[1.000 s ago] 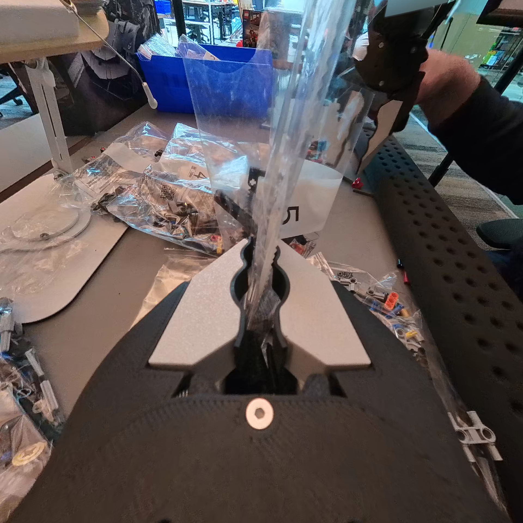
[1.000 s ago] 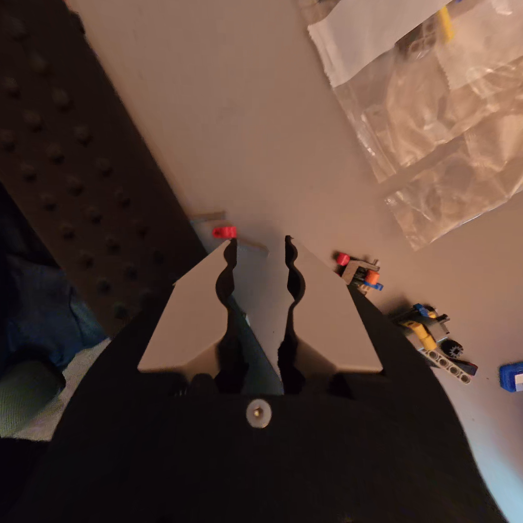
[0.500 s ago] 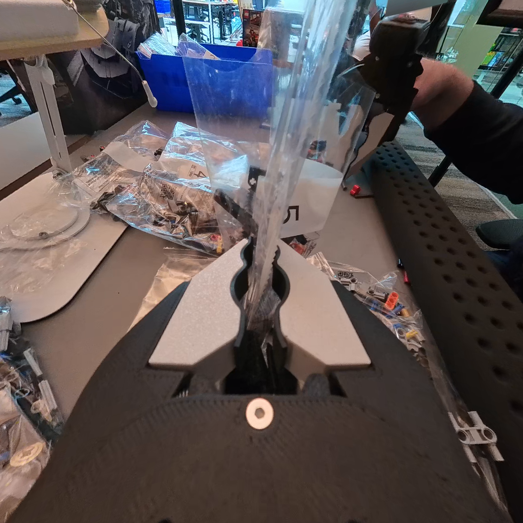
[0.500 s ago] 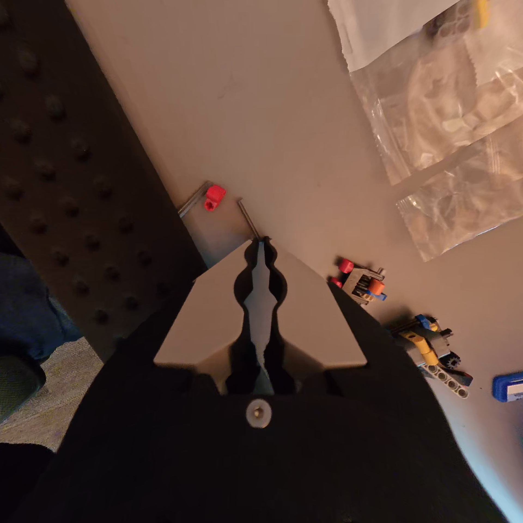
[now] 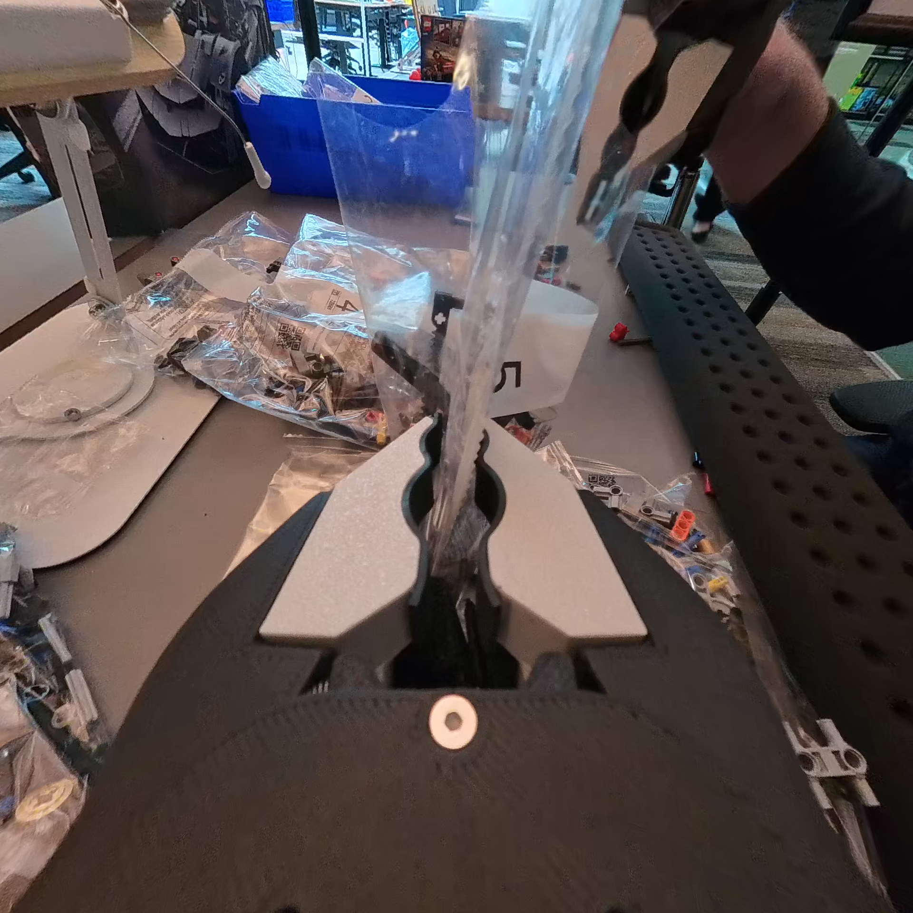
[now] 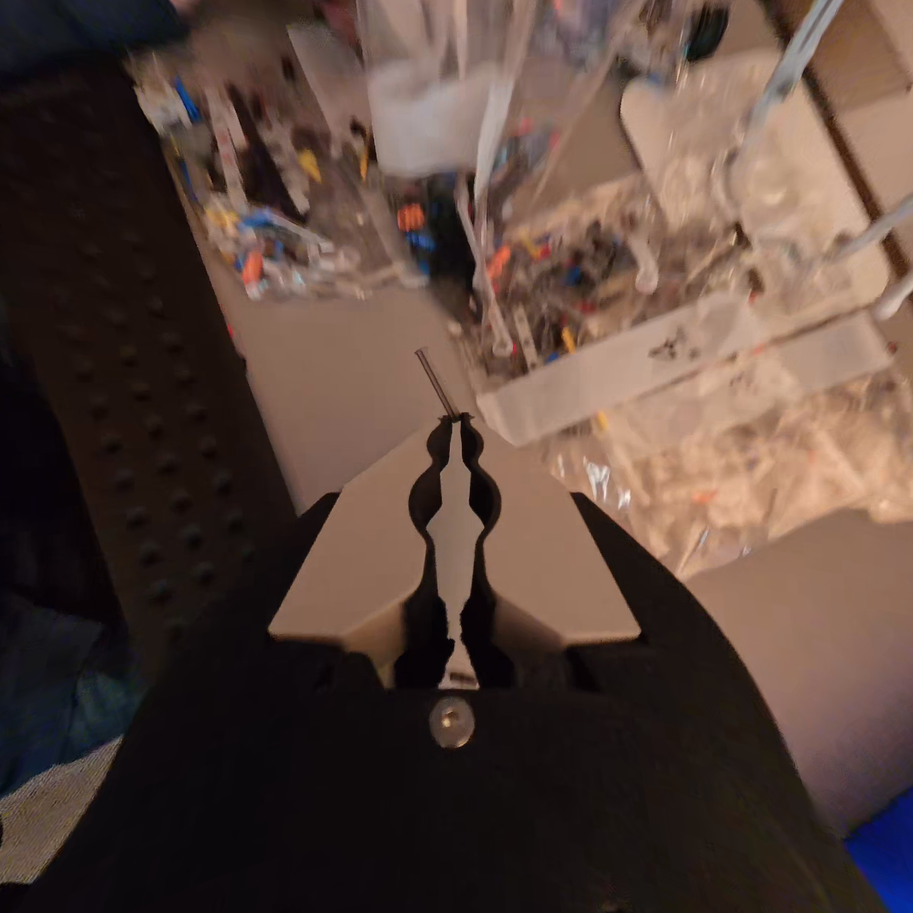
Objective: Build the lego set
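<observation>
Your left gripper (image 5: 457, 435) clamps the clear bag (image 5: 499, 237) upright above the table (image 5: 163, 553). Your right gripper (image 6: 455, 420) pinches a thin grey axle (image 6: 435, 383) above the table.

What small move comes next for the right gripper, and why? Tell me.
Probably carry the thin grey axle down to a bare patch of table near the loose parts. The right gripper pinches it only by one end at the tips, while the left gripper is shut on the clear bag.
</observation>
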The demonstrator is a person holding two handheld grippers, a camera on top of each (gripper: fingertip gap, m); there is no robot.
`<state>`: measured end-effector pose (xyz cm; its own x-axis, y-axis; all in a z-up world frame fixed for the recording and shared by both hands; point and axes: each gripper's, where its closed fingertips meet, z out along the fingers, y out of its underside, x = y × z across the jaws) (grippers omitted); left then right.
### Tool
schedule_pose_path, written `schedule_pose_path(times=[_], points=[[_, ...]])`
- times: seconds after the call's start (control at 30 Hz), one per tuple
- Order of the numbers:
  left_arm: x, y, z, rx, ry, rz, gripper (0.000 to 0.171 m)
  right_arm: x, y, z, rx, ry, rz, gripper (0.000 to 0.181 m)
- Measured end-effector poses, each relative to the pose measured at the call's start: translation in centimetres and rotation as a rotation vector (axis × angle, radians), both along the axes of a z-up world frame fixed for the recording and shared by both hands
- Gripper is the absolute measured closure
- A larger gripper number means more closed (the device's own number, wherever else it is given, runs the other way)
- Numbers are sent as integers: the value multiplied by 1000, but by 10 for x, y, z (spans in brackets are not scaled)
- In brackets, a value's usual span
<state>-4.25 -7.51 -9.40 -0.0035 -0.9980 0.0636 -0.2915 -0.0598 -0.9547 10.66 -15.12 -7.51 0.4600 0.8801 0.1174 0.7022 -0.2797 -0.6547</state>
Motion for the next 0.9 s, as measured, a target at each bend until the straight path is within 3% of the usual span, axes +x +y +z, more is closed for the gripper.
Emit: schedule_pose_path(times=[0.13, 0.27, 0.6, 0.9], points=[[0, -1, 1, 4, 0, -2, 163, -37, 20, 38, 56, 148, 34, 180], [1, -1, 1, 6, -1, -6, 163, -64, 42, 59, 59, 275, 21, 180], [1, -2, 3, 8, -7, -11, 163, -106, 67, 77, 33, 451, 8, 180], [0, -2, 4, 8, -14, -9, 163, -130, 66, 75, 11, 452, 45, 180]])
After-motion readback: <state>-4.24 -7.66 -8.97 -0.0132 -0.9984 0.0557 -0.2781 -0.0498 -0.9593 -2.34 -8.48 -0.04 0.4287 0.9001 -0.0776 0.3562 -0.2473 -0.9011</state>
